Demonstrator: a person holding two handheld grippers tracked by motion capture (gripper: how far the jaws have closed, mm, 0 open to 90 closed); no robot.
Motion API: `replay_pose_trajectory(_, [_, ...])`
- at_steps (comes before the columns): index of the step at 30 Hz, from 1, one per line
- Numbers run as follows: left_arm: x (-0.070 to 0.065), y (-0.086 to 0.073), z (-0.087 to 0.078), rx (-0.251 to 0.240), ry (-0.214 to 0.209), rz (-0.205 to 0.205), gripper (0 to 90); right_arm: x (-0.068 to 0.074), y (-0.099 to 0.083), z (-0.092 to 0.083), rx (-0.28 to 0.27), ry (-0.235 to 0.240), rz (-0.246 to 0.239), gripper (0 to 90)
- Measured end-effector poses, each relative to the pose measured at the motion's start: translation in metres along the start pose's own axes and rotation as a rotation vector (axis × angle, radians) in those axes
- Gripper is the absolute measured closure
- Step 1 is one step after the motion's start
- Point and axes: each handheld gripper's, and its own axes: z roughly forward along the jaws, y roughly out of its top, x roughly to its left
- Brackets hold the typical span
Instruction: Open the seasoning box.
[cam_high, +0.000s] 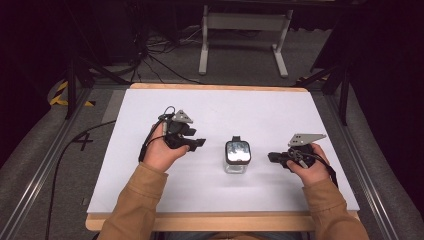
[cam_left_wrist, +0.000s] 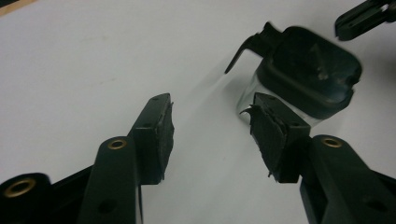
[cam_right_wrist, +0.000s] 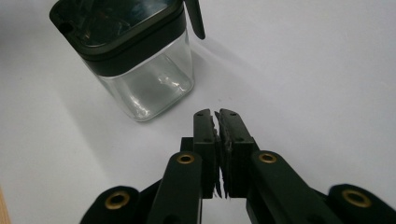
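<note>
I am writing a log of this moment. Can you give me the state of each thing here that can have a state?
Jar: upright on the white table, dark lid closed on it, looks empty, held by nothing.
Left gripper: jaws wide open, empty, aimed toward the jar.
Right gripper: jaws shut together on nothing, just short of the jar.

A lone "4" on the floor

The dark numeral 4 (cam_high: 83, 142) is marked on the grey floor (cam_high: 30, 150) left of the table (cam_high: 150, 100); nothing else is legible.
</note>
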Motion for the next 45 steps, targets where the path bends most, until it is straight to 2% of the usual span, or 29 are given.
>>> replay_pose_trajectory(1, [-0.001, 0.003, 0.002, -0.008, -0.015, -0.010, 50.5, 0.000, -0.002, -0.001, 0.001, -0.002, 0.005, 85.6])
replay_pose_trajectory(3, [-0.005, 0.009, 0.006, -0.017, -0.032, 0.001, 51.8, 0.000, -0.005, -0.002, 0.000, -0.007, 0.010, 85.5])
replay_pose_trajectory(6, [-0.008, 0.018, 0.019, -0.042, -0.062, 0.047, 54.0, 0.000, -0.009, -0.004, 0.003, -0.011, 0.019, 85.3])
replay_pose_trajectory(9, [-0.008, 0.026, 0.029, -0.061, -0.103, 0.038, 59.4, 0.001, -0.014, -0.006, 0.002, -0.014, 0.027, 84.8])
replay_pose_trajectory(10, [-0.008, 0.026, 0.029, -0.061, -0.103, 0.038, 61.9, 0.001, -0.016, -0.007, 0.005, -0.016, 0.030, 84.8])
replay_pose_trajectory(11, [-0.007, 0.032, 0.035, -0.080, -0.137, 0.029, 64.4, 0.001, -0.017, -0.007, 0.006, -0.017, 0.033, 84.8])
replay_pose_trajectory(12, [-0.007, 0.032, 0.035, -0.080, -0.137, 0.029, 67.3, 0.001, -0.017, -0.007, 0.006, -0.017, 0.033, 84.8])
replay_pose_trajectory(13, [-0.006, 0.037, 0.041, -0.087, -0.183, 0.016, 69.6, 0.002, -0.021, -0.009, 0.005, -0.022, 0.041, 84.7])
replay_pose_trajectory(14, [-0.006, 0.038, 0.045, -0.085, -0.191, 0.014, 69.9, 0.002, -0.022, -0.009, 0.007, -0.021, 0.047, 84.5])
replay_pose_trajectory(16, [-0.006, 0.043, 0.055, -0.060, -0.208, 0.049, 69.5, 0.002, -0.024, -0.010, 0.006, -0.020, 0.055, 84.1])
replay_pose_trajectory(18, [-0.006, 0.045, 0.059, -0.051, -0.221, 0.053, 70.3, 0.002, -0.025, -0.011, 0.005, -0.021, 0.056, 83.9])
replay_pose_trajectory(20, [-0.006, 0.049, 0.067, -0.048, -0.261, 0.045, 72.0, 0.002, -0.026, -0.012, 0.000, -0.022, 0.059, 83.3])
replay_pose_trajectory(22, [-0.008, 0.051, 0.074, -0.048, -0.264, 0.032, 75.4, 0.001, -0.027, -0.014, -0.001, -0.027, 0.061, 83.3])
replay_pose_trajectory(26, [-0.010, 0.054, 0.084, -0.011, -0.275, 0.011, 83.9, 0.001, -0.027, -0.014, -0.001, -0.025, 0.061, 82.6])
replay_pose_trajectory(29, [-0.010, 0.054, 0.089, 0.011, -0.291, 0.019, 87.8, 0.002, -0.027, -0.014, -0.009, -0.020, 0.060, 81.8])
replay_pose_trajectory(31, [-0.010, 0.053, 0.090, 0.014, -0.281, 0.016, 89.3, 0.002, -0.027, -0.015, -0.013, -0.014, 0.067, 81.7])
replay_pose_trajectory(39, [-0.011, 0.053, 0.093, 0.023, -0.293, 0.018, 90.0, 0.003, -0.026, -0.014, -0.013, -0.008, 0.058, 81.4])
replay_pose_trajectory(42, [-0.012, 0.054, 0.093, 0.014, -0.271, 0.033, 90.0, 0.003, -0.026, -0.013, -0.015, -0.008, 0.053, 81.4])
replay_pose_trajectory(45, [-0.011, 0.054, 0.092, 0.012, -0.260, 0.026, 90.0, 0.004, -0.025, -0.013, -0.018, -0.006, 0.054, 81.4])
